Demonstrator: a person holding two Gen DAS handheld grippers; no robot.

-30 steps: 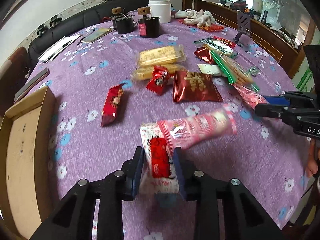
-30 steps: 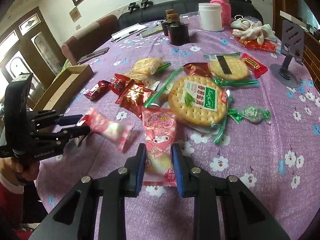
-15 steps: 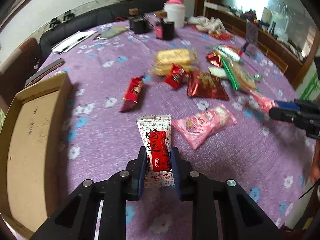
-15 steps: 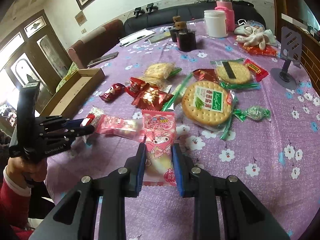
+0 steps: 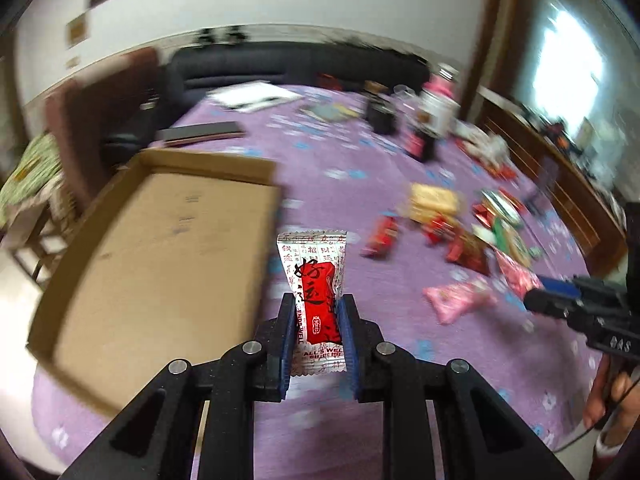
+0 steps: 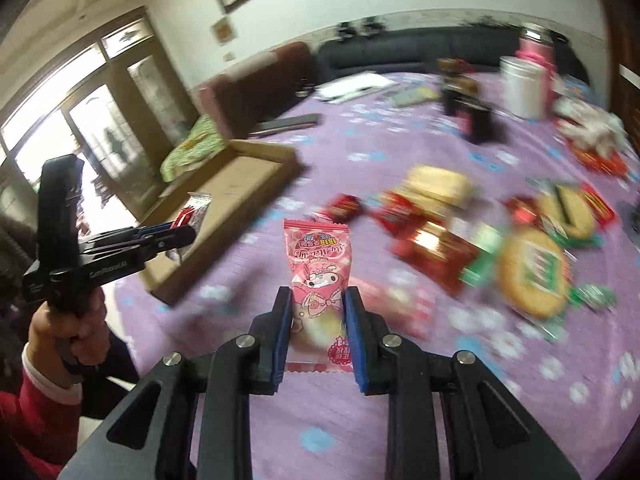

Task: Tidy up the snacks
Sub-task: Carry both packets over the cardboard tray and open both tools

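Observation:
My left gripper (image 5: 316,308) is shut on a white and red snack packet (image 5: 316,280), held above the purple tablecloth beside the right wall of an open cardboard box (image 5: 160,248). My right gripper (image 6: 317,300) is shut on a pink cartoon snack packet (image 6: 318,268), lifted above the table. The right wrist view shows the left gripper (image 6: 176,232) with its packet over the box's near corner (image 6: 224,200). The left wrist view shows the right gripper (image 5: 536,300) at the right edge. Another pink packet (image 5: 460,300) lies on the cloth.
Several snack packets and round cracker packs (image 6: 532,268) lie on the right half of the table. Dark containers (image 6: 476,116), a white jar (image 6: 524,88), papers (image 5: 256,96) and a phone (image 5: 200,132) sit at the far side. Chairs stand beyond the box.
Both grippers rose and swung left toward the cardboard box, each carrying its packet. The pink packet lifted off the cloth. The second pink packet stays on the table.

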